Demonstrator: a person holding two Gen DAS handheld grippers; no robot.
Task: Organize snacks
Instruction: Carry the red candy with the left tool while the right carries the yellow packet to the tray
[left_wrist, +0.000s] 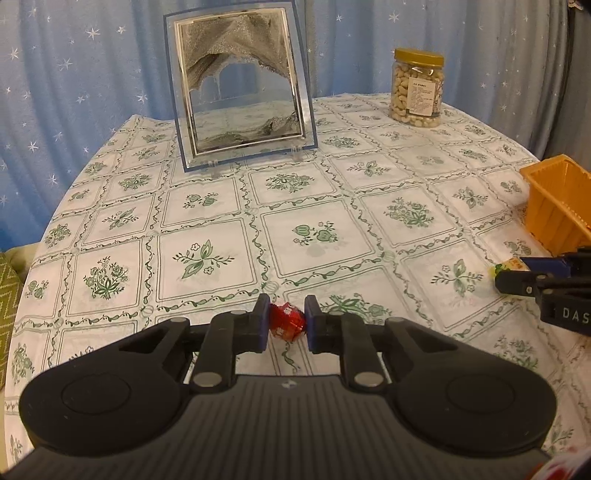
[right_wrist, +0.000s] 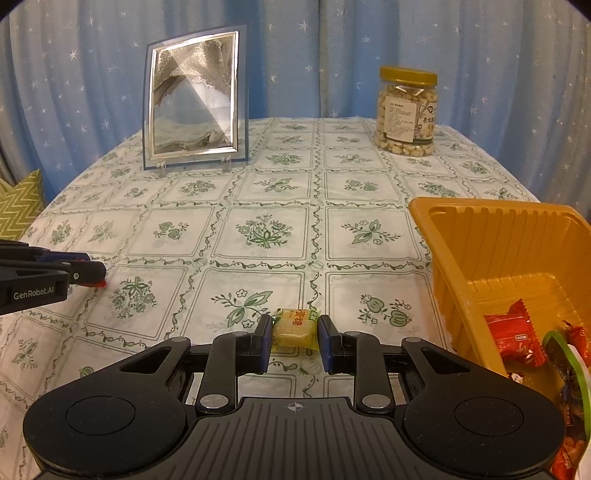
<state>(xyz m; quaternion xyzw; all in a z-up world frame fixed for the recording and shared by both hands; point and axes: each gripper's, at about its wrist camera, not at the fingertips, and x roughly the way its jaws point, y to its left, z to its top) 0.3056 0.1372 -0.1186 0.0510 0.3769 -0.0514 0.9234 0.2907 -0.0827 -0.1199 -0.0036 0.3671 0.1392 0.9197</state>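
Left gripper (left_wrist: 287, 325) clamped on red-wrapped candy (left_wrist: 287, 325), right gripper (right_wrist: 294, 336) clamped on yellow-wrapped candy (right_wrist: 294, 328), orange tray (right_wrist: 491, 240) beside it holding red snack packets (right_wrist: 511, 336), floral tablecloth (right_wrist: 258, 192) beneath.

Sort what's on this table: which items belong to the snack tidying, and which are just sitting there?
Job: red candy in left gripper; yellow candy in right gripper; orange tray holding red snack packets.
Bystanders: sand picture frame; nut jar.

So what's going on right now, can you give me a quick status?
Left gripper shut on red candy. Right gripper shut on yellow candy. Orange tray to the right, snacks already inside; path clear.
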